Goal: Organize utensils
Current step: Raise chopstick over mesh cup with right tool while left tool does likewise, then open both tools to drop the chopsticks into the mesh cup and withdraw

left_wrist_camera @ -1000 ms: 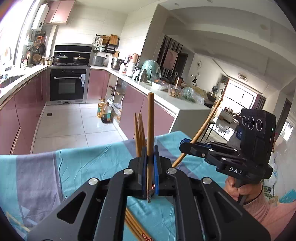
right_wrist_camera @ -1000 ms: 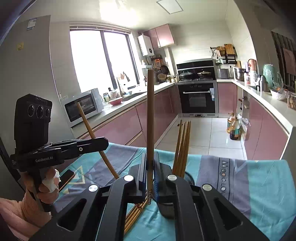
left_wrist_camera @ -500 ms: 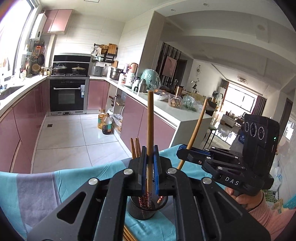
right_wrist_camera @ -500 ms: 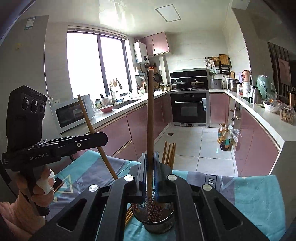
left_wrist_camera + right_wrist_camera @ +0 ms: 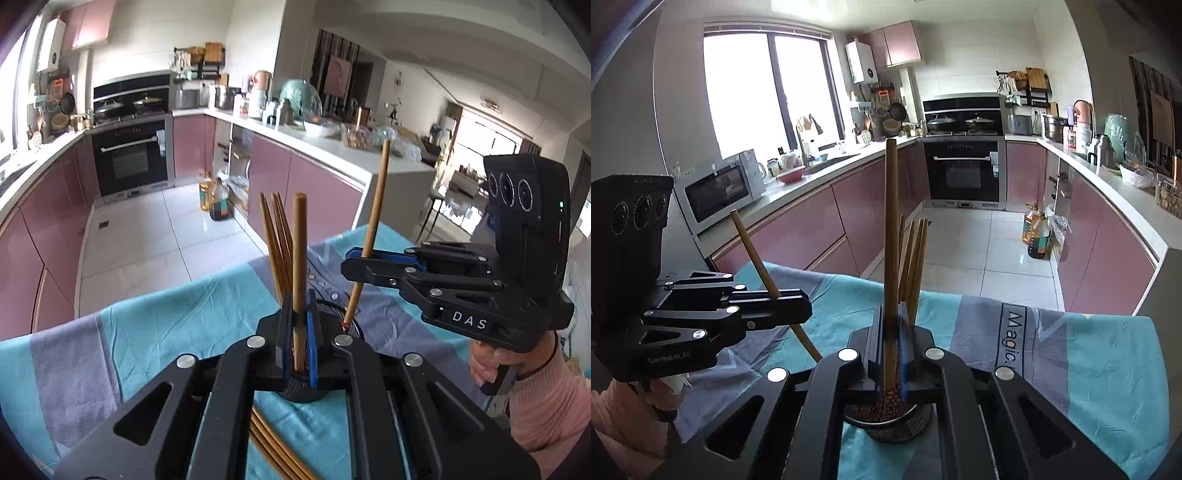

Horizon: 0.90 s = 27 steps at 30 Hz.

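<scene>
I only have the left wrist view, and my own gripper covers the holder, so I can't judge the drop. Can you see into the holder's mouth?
Observer: Yes. The right wrist view shows the holder with its mouth open, and the patterned tips of the standing chopsticks inside.
Operator: And the right chopstick's lower end?
Observer: The right gripper holds the right chopstick upright. Its patterned end appears to reach down among those tips.
Operator: How does my left chopstick look from there?
Observer: The left gripper holds the left chopstick tilted, top leaning left. Its lower end vanishes behind the right gripper's body.
</scene>
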Each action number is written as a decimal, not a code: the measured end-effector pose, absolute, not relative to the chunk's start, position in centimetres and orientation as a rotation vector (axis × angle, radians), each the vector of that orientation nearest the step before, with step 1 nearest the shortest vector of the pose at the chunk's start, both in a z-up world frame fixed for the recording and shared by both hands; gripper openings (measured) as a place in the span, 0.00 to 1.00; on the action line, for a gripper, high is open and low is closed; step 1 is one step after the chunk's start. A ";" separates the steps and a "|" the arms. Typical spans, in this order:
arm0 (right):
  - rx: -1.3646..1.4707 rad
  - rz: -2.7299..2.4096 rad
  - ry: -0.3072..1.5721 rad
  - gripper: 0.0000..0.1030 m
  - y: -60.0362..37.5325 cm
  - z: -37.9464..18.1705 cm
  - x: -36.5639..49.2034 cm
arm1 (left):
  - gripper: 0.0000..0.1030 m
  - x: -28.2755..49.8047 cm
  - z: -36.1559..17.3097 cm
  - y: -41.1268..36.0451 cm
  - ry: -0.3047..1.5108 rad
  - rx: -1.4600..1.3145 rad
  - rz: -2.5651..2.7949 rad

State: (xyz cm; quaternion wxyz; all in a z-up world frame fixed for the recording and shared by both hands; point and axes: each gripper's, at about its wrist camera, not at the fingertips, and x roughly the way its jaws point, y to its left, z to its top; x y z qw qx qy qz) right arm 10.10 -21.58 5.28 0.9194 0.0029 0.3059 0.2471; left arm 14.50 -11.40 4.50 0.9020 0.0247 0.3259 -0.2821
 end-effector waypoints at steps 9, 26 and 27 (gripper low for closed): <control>0.035 0.514 0.746 0.06 -21.6 3.0 12.1 | 0.07 16.7 3.5 -11.7 0.736 0.064 -0.580; 0.108 0.462 0.719 0.28 -22.2 2.7 12.2 | 0.29 18.3 1.7 -11.5 0.739 0.021 -0.519; 0.114 0.462 0.707 0.35 -22.3 2.8 11.8 | 0.29 18.0 1.8 -11.3 0.728 0.012 -0.515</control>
